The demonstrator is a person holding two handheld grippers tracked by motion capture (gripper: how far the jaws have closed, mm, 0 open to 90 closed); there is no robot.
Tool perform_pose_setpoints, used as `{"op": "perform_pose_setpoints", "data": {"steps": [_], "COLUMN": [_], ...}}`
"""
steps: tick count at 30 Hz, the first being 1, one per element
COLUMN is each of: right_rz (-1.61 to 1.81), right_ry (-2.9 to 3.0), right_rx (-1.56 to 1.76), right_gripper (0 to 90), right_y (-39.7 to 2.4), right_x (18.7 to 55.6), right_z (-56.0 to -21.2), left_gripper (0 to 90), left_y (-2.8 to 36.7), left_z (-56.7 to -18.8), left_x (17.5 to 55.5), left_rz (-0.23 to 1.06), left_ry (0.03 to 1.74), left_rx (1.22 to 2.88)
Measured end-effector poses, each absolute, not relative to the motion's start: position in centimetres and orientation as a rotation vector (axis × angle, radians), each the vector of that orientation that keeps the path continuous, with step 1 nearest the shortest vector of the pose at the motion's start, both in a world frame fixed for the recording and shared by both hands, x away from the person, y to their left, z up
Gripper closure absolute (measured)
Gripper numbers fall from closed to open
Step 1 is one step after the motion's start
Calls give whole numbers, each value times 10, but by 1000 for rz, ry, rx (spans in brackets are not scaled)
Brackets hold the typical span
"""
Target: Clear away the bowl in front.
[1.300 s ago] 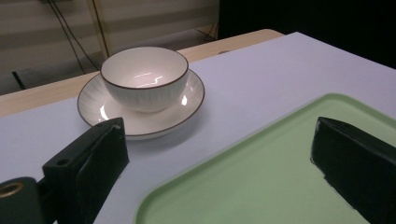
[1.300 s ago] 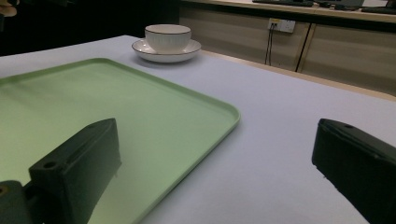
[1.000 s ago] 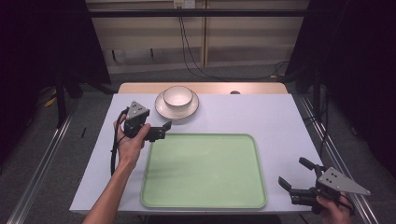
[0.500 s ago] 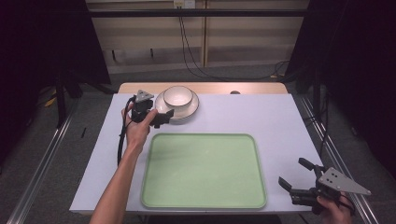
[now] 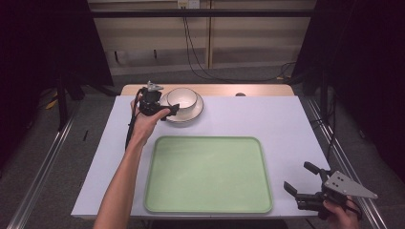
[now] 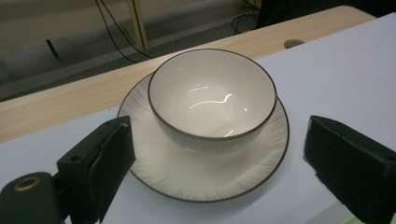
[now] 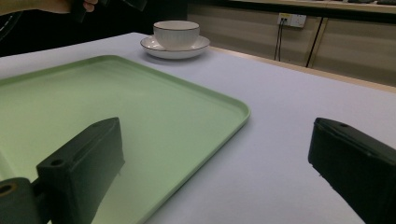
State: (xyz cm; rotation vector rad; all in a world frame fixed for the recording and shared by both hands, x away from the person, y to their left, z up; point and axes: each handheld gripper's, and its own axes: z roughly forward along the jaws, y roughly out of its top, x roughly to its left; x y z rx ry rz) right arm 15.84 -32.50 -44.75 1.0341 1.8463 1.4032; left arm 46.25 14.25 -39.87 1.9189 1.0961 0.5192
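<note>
At the table's twelve o'clock edge, I had the left gripper (image 5: 168, 110) poised with its jaws spread wide and empty, one to each side of the white bowl (image 5: 182, 98) that sat in its saucer (image 5: 196, 110) on the pale cloth (image 5: 282, 124). From the left gripper view, the bowl (image 6: 212, 95) lay centred between the jaws, its dark rim clear of both, and the saucer (image 6: 154, 175) reached nearly under the jaw at nine o'clock. As I judged it, the risk lay there: closing low could catch the saucer's lip and drag or tip both pieces, while the glazed, curved wall could slip from a pinch taken too high. The wooden table edge (image 6: 70, 100) ran just behind, leaving little room for a shove. The green tray (image 5: 207, 174) lay empty toward six o'clock, nothing between it and the bowl. The right gripper (image 5: 302, 187) waited, jaws also apart and holding nothing, at five o'clock beside the tray's corner.
</note>
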Motion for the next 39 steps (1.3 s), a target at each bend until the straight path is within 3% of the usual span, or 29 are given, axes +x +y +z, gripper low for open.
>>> {"op": "perform_pose_setpoints", "data": {"steps": [16, 20, 31, 34, 36, 39], "right_rz": [1408, 1412, 1415, 1418, 1414, 1416], "right_ry": [1847, 1856, 1854, 1860, 1862, 1861], "right_rx": [1038, 1034, 1033, 1033, 1034, 1027], "right_gripper": [27, 27, 27, 27, 27, 27], "right_y": [-326, -325, -327, -326, -326, -326], "right_x": [159, 159, 157, 157, 157, 157], "right_z": [-449, -449, -449, -449, -449, -449], "left_gripper": [57, 82, 185, 238, 322, 335], "left_y": [128, 126, 127, 127, 125, 122], "left_z": [-412, -409, -429, -433, -434, -435], "left_x": [502, 513, 529, 531, 532, 530], "left_rz": [585, 550, 517, 497, 484, 493], "left_ry": [1186, 1202, 1333, 1344, 1350, 1353], "left_rx": [2008, 2056, 2062, 2064, 2072, 2084]}}
